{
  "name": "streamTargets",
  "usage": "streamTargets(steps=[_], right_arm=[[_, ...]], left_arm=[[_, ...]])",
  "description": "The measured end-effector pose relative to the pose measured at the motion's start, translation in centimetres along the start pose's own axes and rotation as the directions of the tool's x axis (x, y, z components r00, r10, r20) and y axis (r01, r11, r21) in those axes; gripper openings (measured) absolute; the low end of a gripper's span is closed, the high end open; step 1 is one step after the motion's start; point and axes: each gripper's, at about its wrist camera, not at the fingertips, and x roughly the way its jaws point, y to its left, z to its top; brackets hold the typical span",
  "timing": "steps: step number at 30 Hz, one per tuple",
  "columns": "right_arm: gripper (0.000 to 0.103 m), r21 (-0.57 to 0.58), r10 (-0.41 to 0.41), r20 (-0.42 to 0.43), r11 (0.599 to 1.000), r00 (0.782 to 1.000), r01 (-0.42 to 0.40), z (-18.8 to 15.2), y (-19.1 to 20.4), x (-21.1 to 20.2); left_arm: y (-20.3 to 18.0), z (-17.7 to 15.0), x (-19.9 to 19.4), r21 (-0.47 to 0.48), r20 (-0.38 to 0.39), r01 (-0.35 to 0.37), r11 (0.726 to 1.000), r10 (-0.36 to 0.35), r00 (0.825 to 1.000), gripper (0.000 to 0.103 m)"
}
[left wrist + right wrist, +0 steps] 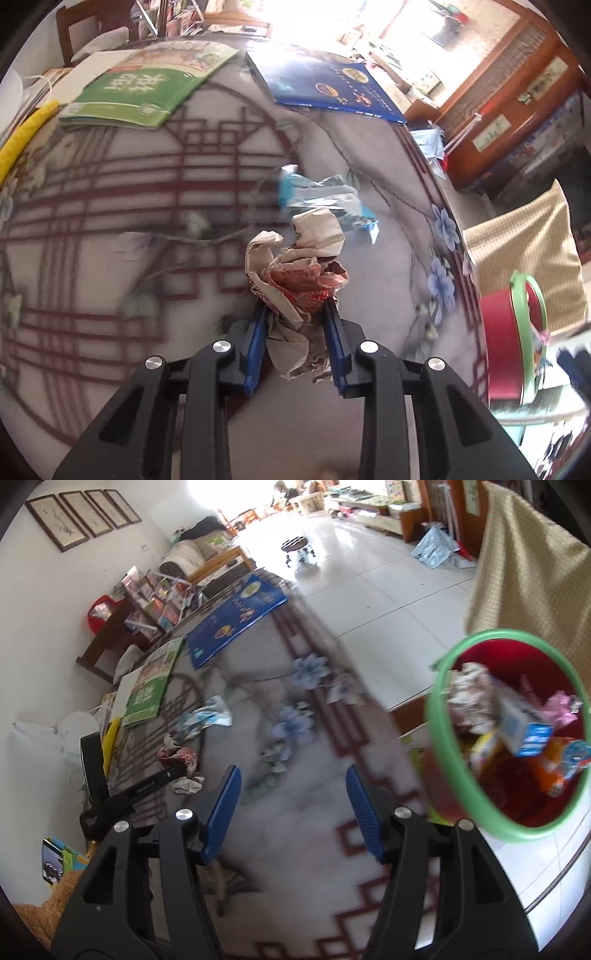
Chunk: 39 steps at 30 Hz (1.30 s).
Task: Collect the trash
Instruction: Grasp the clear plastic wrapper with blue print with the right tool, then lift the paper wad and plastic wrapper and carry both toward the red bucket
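My left gripper [295,306] is shut on a crumpled beige and red paper wad [295,273], held just above the patterned tablecloth [110,240]. A crumpled blue plastic wrapper [325,199] lies on the cloth just beyond it. In the right wrist view the left gripper [177,766] holds the paper wad [177,757] at the left, with the blue wrapper [207,718] behind it. My right gripper [291,771] is open and empty over the table, near its right edge. A red bin with a green rim [436,738] stands off the table at the right, holding several pieces of trash [517,727].
A green book [147,85] and a blue book [325,85] lie at the table's far side. A yellow object [22,140] lies at the left edge. The red bin [502,332] and a beige cloth-covered chair [524,251] stand right of the table.
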Motion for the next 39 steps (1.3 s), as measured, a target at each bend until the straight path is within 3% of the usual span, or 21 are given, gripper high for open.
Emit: streamTargets(steps=[4,8,12,15,20,25,29,36,39], right_arm=[[0.057,0.022,0.083,-0.061,0.996,0.995,-0.082,0.4,4.3,4.6],[0.057,0.204,0.207,-0.100,0.961,0.973,-0.184,1.0,7.4,10.8],[0.057,0.334,0.236,-0.113,0.924,0.965,-0.186,1.9,9.3,15.9],[0.057,0.435,0.209,-0.113,0.889,0.971,-0.141,2.3,9.8,18.9],[0.057,0.525,0.181,-0.098,0.845,0.979,-0.103,2.7,9.8,21.0],[0.055,0.514,0.135,-0.097,0.855,0.986,-0.067,3.6,10.4,22.2],[0.023,0.491,0.129,-0.101,0.869,0.986,-0.063,3.7,10.3,22.3],[0.021,0.414,0.164,-0.094,0.903,0.982,-0.111,3.4,11.1,19.8],[0.021,0.320,0.153,-0.088,0.940,0.984,-0.117,3.1,12.1,17.7]], left_arm=[[2.8,-1.0,-2.0,0.046,-0.002,-0.027,0.999,0.027,1.000,0.028],[6.4,-2.5,-3.7,0.076,-0.023,-0.056,0.996,0.058,0.998,0.029],[9.3,-3.1,-5.2,0.070,-0.012,-0.066,0.995,0.067,0.998,0.030],[11.0,-3.1,-5.5,0.059,-0.007,-0.066,0.996,0.066,0.998,0.032],[13.1,-2.7,-5.0,0.031,-0.022,-0.033,0.999,0.034,0.999,0.032],[13.3,-1.7,-4.3,0.044,-0.026,-0.014,0.999,0.015,1.000,0.032],[13.5,-1.1,-4.4,0.036,-0.014,-0.003,0.999,0.003,1.000,0.032],[13.5,-0.6,-4.8,0.022,0.001,0.004,1.000,-0.004,1.000,0.032],[13.0,-0.7,-5.2,0.030,0.012,0.009,1.000,-0.009,1.000,0.032]])
